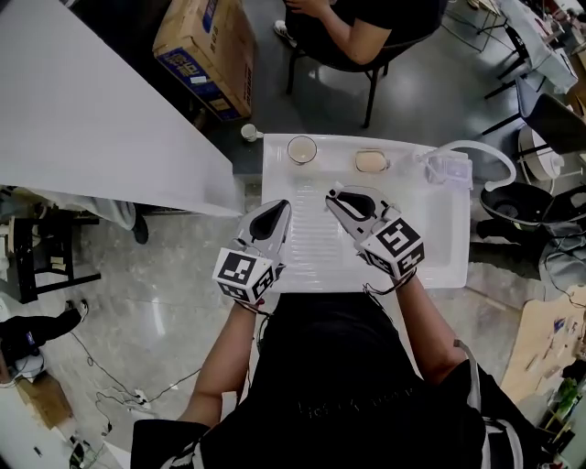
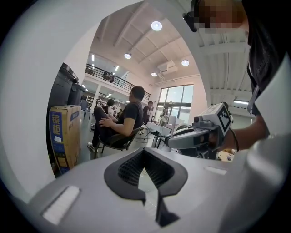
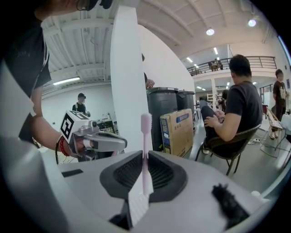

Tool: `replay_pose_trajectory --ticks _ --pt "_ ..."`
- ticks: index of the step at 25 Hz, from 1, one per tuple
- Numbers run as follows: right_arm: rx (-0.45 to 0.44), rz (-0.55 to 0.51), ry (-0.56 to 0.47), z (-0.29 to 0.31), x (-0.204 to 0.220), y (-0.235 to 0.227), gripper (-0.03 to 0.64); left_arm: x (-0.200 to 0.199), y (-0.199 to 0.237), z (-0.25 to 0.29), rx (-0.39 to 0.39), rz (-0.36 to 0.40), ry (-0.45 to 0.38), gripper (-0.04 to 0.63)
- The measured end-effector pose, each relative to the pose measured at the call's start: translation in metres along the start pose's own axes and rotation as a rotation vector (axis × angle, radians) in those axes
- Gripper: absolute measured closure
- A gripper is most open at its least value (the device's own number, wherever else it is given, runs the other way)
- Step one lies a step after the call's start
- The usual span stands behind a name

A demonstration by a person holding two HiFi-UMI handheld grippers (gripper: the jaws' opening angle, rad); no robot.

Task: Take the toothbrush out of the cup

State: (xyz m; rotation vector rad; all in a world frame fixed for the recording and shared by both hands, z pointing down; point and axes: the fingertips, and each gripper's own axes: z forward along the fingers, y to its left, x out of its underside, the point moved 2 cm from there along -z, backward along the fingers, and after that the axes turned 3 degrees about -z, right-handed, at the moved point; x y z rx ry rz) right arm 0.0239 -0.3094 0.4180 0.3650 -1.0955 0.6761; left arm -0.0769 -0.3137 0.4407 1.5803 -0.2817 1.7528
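Note:
A pink toothbrush [image 3: 146, 136] stands upright between the jaws of my right gripper [image 3: 144, 159], head end up, clear of the cup. That gripper [image 1: 346, 203] is shut on the handle and hovers over the middle of the white basin top [image 1: 430, 247]. The round cup [image 1: 301, 149] stands at the basin's far edge, left of centre, with nothing sticking out of it. My left gripper [image 1: 276, 215] hangs over the basin's left part, beside the right one; its jaws [image 2: 144, 157] are shut with nothing between them.
A beige soap dish [image 1: 370, 161] and a clear plastic item [image 1: 449, 169] sit along the far edge. A white table [image 1: 92, 119] lies to the left, a cardboard box [image 1: 206, 50] beyond it. A seated person [image 1: 352, 27] is behind the basin.

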Motion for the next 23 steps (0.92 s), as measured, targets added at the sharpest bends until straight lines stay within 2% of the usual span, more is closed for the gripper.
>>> replay_pose_trajectory --ticks 6,23 --pt "0.009 0.048 -0.006 -0.008 0.007 0.005 0.571 0.000 -0.006 0.004 0.022 0.007 0.010 0.586" --pt "0.003 0.067 0.009 -0.023 0.026 0.003 0.571 0.009 -0.018 0.021 0.020 -0.010 0.023 0.586"
